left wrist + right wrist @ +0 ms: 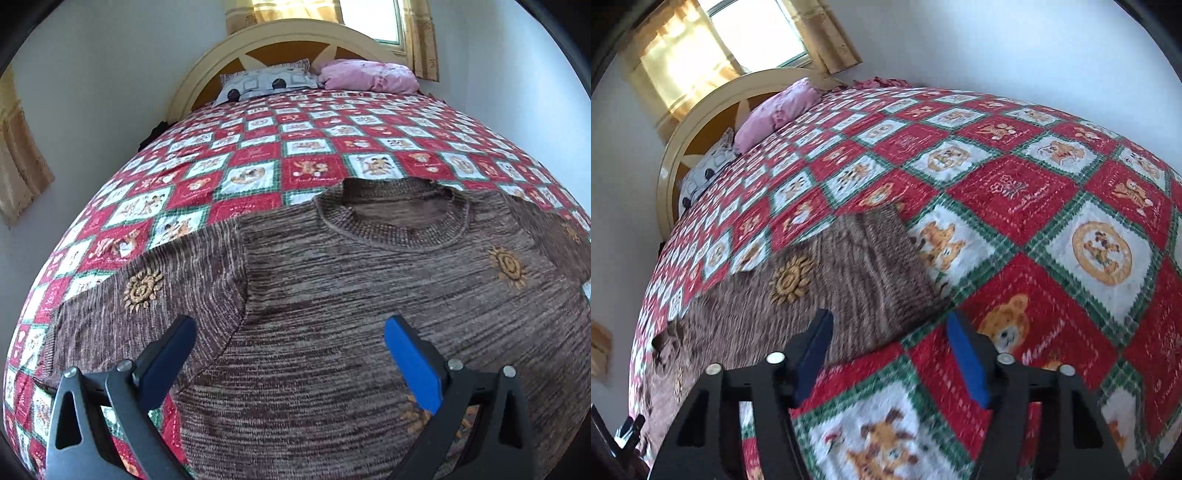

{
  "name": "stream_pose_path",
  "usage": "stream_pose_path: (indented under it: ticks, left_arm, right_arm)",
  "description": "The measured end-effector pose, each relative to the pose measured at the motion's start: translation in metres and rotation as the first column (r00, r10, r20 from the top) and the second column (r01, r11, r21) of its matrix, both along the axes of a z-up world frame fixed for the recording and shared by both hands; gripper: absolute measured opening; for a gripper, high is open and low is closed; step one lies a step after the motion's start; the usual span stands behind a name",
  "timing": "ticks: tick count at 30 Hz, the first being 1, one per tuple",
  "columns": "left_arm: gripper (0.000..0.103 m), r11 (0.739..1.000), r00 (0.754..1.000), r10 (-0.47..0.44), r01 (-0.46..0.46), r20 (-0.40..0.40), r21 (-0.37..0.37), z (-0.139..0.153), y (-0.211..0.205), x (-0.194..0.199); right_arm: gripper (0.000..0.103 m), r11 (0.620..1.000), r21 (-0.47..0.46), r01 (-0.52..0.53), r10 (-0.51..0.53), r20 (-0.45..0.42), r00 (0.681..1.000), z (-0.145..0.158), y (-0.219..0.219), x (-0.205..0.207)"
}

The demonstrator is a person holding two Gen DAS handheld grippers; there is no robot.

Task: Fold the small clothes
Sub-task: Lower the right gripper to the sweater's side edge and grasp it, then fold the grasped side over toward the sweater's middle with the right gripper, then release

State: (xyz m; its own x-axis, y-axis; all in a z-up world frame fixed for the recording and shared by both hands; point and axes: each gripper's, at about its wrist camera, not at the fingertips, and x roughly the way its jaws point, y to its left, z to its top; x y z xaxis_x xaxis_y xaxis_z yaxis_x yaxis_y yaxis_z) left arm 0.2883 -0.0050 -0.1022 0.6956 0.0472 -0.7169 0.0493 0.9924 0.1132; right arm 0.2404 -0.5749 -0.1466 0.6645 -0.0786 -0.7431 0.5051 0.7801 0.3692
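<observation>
A small brown knitted sweater [351, 295] with orange sun patches lies spread flat on the quilted bed, collar toward the headboard. My left gripper [290, 328] is open and empty, just above the sweater's chest near the left armhole seam. In the right wrist view the sweater's right sleeve [864, 273] stretches out over the quilt, cuff end toward the camera. My right gripper [888, 325] is open and empty, with the sleeve's cuff edge just ahead of its fingertips. The left gripper's tip [629, 428] shows at the lower left edge.
The bed has a red, white and green checked quilt [258, 155] [1034, 192]. A grey patterned pillow [266, 81] and a pink pillow [369, 75] lie against the cream headboard [207, 66]. White walls and a curtained window [738, 33] stand behind.
</observation>
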Motion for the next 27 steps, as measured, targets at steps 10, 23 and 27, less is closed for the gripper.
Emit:
stream_pose_path:
  ticks: [10,23,27]
  left_arm:
    - [0.103,1.000,1.000,0.004,-0.004,-0.029,0.001,-0.013,0.005,0.010]
    - [0.103,1.000,0.997,-0.003,0.003,-0.077,0.008,-0.020,0.006,0.012]
    - [0.103,1.000,0.994,-0.004,0.004,-0.109,0.004,-0.028,0.006,0.014]
  right_arm:
    - [0.019,0.999,0.001,0.032,-0.032,-0.032,0.999,-0.009,-0.016,0.025]
    - [0.012,0.949,-0.205,-0.240,0.250,0.021,0.968,0.051,0.083,0.073]
    - [0.012,0.884,-0.276,-0.378,0.403,0.037,0.915,0.071,0.149,0.087]
